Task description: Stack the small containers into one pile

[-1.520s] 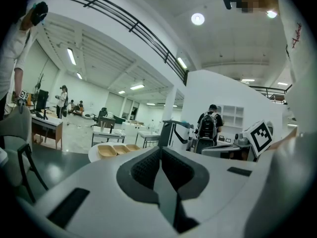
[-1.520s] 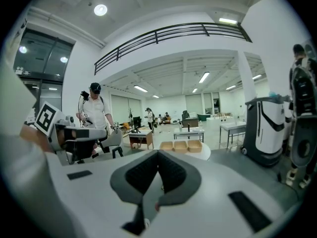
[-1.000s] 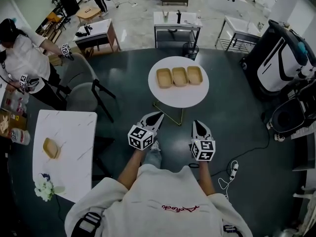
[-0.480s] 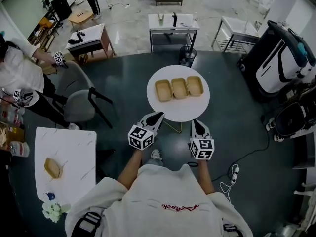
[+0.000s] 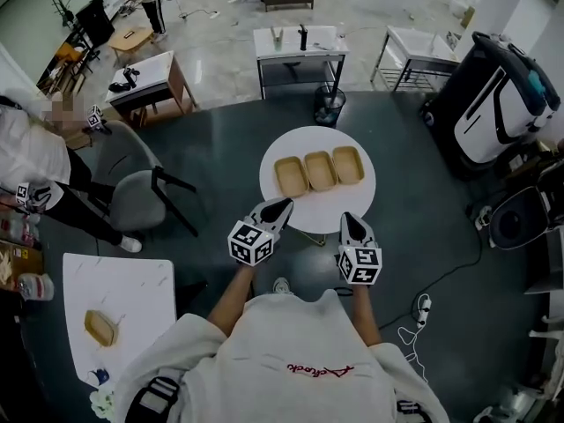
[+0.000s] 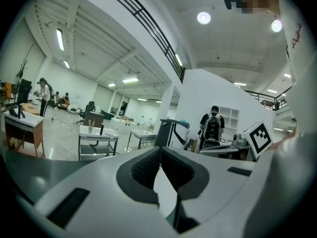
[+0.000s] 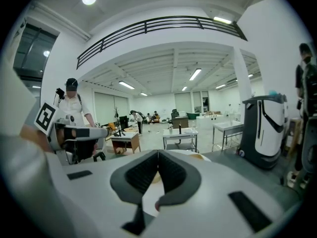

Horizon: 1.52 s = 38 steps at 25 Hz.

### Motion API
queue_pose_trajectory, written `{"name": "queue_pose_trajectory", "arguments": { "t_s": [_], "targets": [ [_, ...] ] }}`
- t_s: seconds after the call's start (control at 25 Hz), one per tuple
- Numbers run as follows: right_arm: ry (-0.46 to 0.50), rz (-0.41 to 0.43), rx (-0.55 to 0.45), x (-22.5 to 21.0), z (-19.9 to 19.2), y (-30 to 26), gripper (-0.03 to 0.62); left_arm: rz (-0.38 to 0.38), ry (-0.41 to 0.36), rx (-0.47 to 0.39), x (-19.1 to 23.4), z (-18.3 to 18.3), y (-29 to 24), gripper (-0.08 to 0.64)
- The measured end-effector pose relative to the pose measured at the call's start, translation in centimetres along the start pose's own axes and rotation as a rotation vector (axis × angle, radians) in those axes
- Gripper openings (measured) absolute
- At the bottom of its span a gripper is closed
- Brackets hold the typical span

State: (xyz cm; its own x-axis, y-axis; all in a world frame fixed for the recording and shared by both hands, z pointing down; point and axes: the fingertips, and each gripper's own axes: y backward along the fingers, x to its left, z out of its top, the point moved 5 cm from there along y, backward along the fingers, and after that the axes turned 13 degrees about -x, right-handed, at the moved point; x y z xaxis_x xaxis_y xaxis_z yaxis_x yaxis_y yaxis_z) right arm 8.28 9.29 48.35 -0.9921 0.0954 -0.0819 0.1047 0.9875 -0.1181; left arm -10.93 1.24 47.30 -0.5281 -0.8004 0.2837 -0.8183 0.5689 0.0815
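Observation:
Three tan small containers lie side by side on the round white table (image 5: 300, 210): the left one (image 5: 292, 175), the middle one (image 5: 320, 171) and the right one (image 5: 348, 165). My left gripper (image 5: 282, 205) hovers at the table's near left edge, short of the containers, and its jaws are shut on nothing (image 6: 160, 152). My right gripper (image 5: 349, 219) hangs at the near right edge, also shut and empty (image 7: 158, 155). In the right gripper view a tan container (image 7: 197, 156) peeks over the jaws.
A grey chair (image 5: 132, 197) and a person (image 5: 31, 161) are to the left. A white rectangular table (image 5: 132, 289) at lower left bears another tan container (image 5: 100, 327). A large white and black machine (image 5: 498, 95) stands right. A cable and power strip (image 5: 423, 305) lie on the floor.
The round table with its three containers has drawn closer to both grippers as the person stepped forward. Both grippers stay shut and level.

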Motion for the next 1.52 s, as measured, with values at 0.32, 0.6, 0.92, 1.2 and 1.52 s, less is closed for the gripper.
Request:
{"name": "queue_pose_trajectory", "arguments": {
  "t_s": [0.32,0.6,0.92,1.2,1.52],
  "targets": [
    [-0.023,-0.015,0.006,0.0,-0.8,-2.4,0.021,-0.024,-0.007,0.015,1.8,0.0,-1.4,0.023],
    [-0.033,-0.025,0.013,-0.2,-1.6,-2.2,0.021,-0.041,0.001,0.036,1.6,-1.0,-1.4,0.023],
    [-0.038,0.0,0.038,-2.3,-1.7,-3.1,0.021,-0.028,0.01,0.052,0.9,-1.7,-3.8,0.023],
    [-0.024,0.071,0.052,-4.6,-1.3,-6.2,0.021,0.028,0.012,0.044,1.8,-1.8,-7.0,0.023],
    [-0.015,0.15,0.05,-8.6,-0.4,-10.9,0.02,0.097,-0.001,0.027,3.1,-1.8,-11.7,0.023]
  ]
}}
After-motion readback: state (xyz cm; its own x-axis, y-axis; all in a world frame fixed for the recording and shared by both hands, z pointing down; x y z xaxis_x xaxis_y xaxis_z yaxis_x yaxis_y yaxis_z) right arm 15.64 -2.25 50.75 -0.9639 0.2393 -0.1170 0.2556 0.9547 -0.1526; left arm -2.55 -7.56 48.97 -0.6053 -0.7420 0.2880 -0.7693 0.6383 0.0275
